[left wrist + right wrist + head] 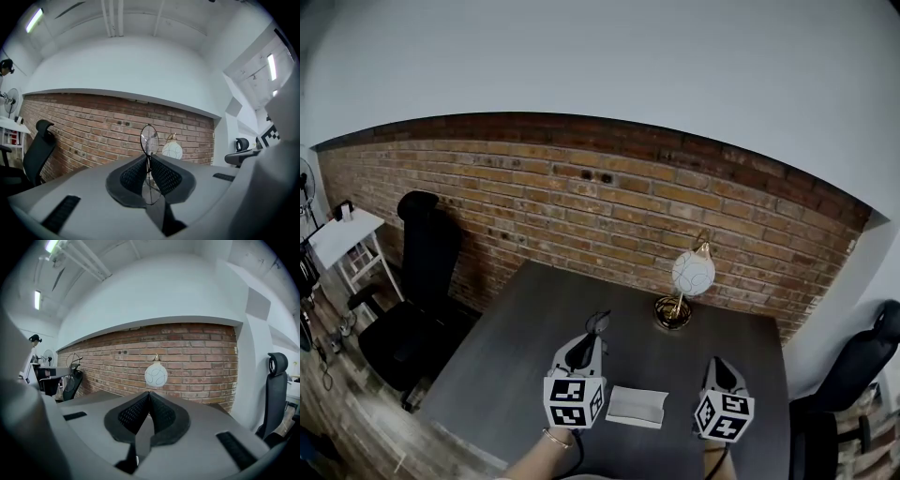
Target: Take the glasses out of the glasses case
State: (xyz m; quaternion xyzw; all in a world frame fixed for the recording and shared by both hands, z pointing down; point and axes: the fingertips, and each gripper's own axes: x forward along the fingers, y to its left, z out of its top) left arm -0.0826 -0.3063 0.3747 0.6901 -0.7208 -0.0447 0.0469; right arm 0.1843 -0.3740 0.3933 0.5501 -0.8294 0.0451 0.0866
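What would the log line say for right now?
left claw: shut on glasses | right claw: shut, empty | glasses case: on table, glasses out

place: office | evidence: black swivel chairs (pixel 422 258), grey desk (pixel 520 328), brick wall (pixel 581 202), ceiling strip lights (pixel 34 19)

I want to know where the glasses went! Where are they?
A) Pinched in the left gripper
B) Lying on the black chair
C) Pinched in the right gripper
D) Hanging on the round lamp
A: the glasses stand upright, pinched between the pads of the left gripper, above the table and apart from the glasses case; the right gripper is shut with nothing in it.
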